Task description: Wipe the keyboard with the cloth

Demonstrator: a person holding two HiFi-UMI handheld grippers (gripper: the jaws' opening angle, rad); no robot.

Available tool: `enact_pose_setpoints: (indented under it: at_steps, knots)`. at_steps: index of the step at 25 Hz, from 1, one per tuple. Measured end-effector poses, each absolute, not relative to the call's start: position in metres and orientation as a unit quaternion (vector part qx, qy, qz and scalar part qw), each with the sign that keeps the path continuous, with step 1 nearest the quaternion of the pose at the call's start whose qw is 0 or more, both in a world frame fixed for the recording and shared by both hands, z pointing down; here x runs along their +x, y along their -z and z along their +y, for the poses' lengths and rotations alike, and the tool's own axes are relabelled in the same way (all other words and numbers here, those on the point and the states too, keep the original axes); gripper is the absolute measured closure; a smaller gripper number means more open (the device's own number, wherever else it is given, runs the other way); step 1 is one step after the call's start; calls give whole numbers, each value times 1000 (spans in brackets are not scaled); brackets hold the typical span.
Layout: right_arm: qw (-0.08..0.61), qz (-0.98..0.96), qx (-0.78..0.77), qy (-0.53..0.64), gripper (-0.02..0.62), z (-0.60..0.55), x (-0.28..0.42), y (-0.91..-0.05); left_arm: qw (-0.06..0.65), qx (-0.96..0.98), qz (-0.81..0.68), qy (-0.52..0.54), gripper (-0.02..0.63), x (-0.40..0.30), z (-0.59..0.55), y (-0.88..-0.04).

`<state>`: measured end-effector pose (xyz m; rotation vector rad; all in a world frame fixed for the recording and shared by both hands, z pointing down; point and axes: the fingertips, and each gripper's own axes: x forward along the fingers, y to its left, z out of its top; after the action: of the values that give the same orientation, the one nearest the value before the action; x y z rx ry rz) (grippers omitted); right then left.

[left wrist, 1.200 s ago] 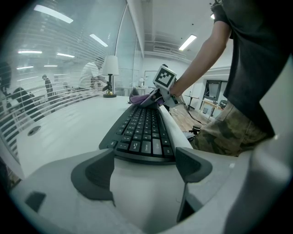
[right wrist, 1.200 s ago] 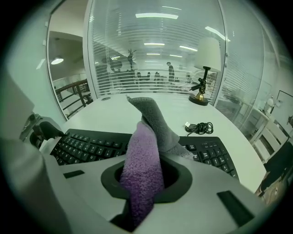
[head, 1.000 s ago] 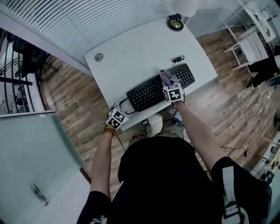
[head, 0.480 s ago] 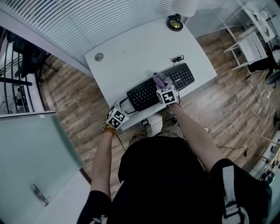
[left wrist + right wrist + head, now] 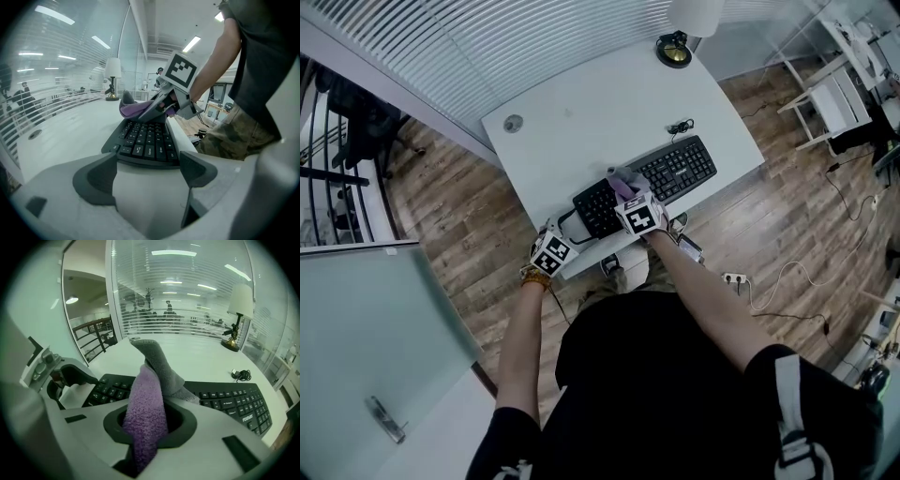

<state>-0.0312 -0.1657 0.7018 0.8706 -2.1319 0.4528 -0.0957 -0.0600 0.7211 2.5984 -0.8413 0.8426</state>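
Note:
A black keyboard (image 5: 661,173) lies slantwise near the front edge of the white desk (image 5: 581,103). My right gripper (image 5: 630,199) is over the keyboard's left half, shut on a purple-and-grey cloth (image 5: 622,182) that rests on the keys. In the right gripper view the cloth (image 5: 148,401) fills the jaws and the keyboard (image 5: 232,401) stretches to the right. My left gripper (image 5: 551,251) is at the desk's front corner, just off the keyboard's left end. It stands open (image 5: 147,171), with bare white desk between its fingers and the keyboard (image 5: 143,143) just beyond.
A lamp (image 5: 694,14) and a round brass-coloured object (image 5: 675,50) stand at the desk's far right corner. A small coiled cable (image 5: 680,125) lies behind the keyboard, and a grommet (image 5: 513,123) sits at the far left. White furniture (image 5: 839,98) stands at the right.
My right gripper has slid the cloth leftward along the keyboard, from near its right part to its left half. The left gripper has stayed where it was.

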Motion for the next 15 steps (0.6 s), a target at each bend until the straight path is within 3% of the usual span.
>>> enact_pose_setpoints:
  at_steps: [15]
  knots:
    - [396, -863, 260, -175, 538, -114, -101, -700, 141, 899, -293, -293, 192, -99, -60, -719]
